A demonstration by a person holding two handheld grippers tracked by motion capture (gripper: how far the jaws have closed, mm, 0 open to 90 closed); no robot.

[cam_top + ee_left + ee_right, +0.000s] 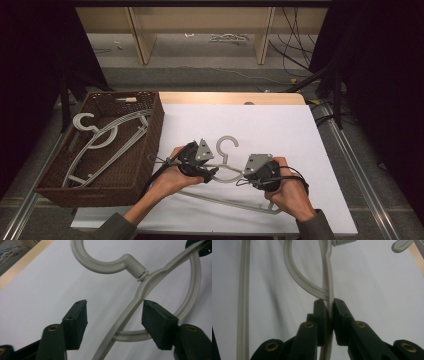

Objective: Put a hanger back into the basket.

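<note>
Hanger: grey plastic coat hanger (227, 167) lies on the white table sheet (280, 130), lower middle.
Right gripper (329, 305): squeezed on its arm.
Left gripper (115, 315): wide apart around the arm, maybe not touching.
Risk: hanger tips, snags the brown wicker basket (150, 145).
</note>
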